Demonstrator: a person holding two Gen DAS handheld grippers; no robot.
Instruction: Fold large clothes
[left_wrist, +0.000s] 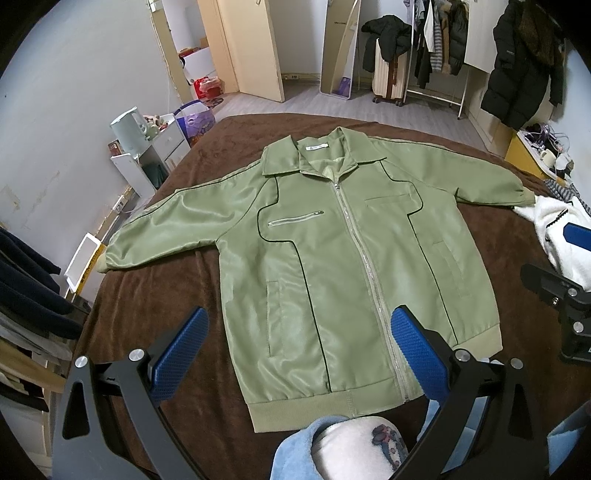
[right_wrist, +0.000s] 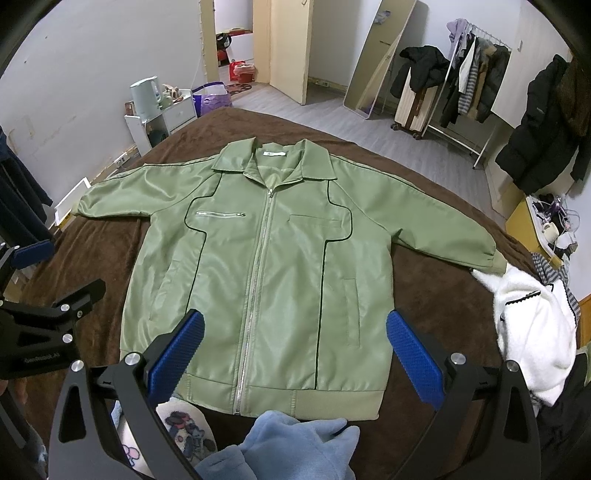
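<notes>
the green jacket (left_wrist: 332, 258) lies flat and face up on the brown blanket (left_wrist: 147, 314) that covers the bed, zipped shut, collar at the far end and ribbed hem at the near edge. both sleeves are spread out sideways; the one on my right ends with its cuff just beside a white fleece garment (right_wrist: 532, 325) heaped on the blanket, and the other reaches toward the bed's left edge.

my left gripper (left_wrist: 299, 354) hangs above the hem end of the jacket, pointing forward and tilted down along its length. its jaws are wide apart with nothing between them, one blue pad (left_wrist: 181, 354) over bare blanket left of the jacket and the other over the zip near the hem. i cannot tell from here whether the tips touch the fabric; they look clear of it.

my right gripper (right_wrist: 295, 354) holds the same pose a little further right, jaws spread wide and holding nothing, the left blue pad (right_wrist: 177, 354) over the jacket's lower front and the right one over the blanket past its side seam. each gripper's black frame shows at the edge of the other's view, so the two sit side by side, near but apart.

below both grippers i see a light blue fleece (right_wrist: 291, 446) and a pale patterned cloth (right_wrist: 184, 428), at the near edge of the bed.

further out, a clothes rack (right_wrist: 469, 74), a suitcase (right_wrist: 413, 107) and a leaning mirror (right_wrist: 380, 55) stand along the far wall.
</notes>
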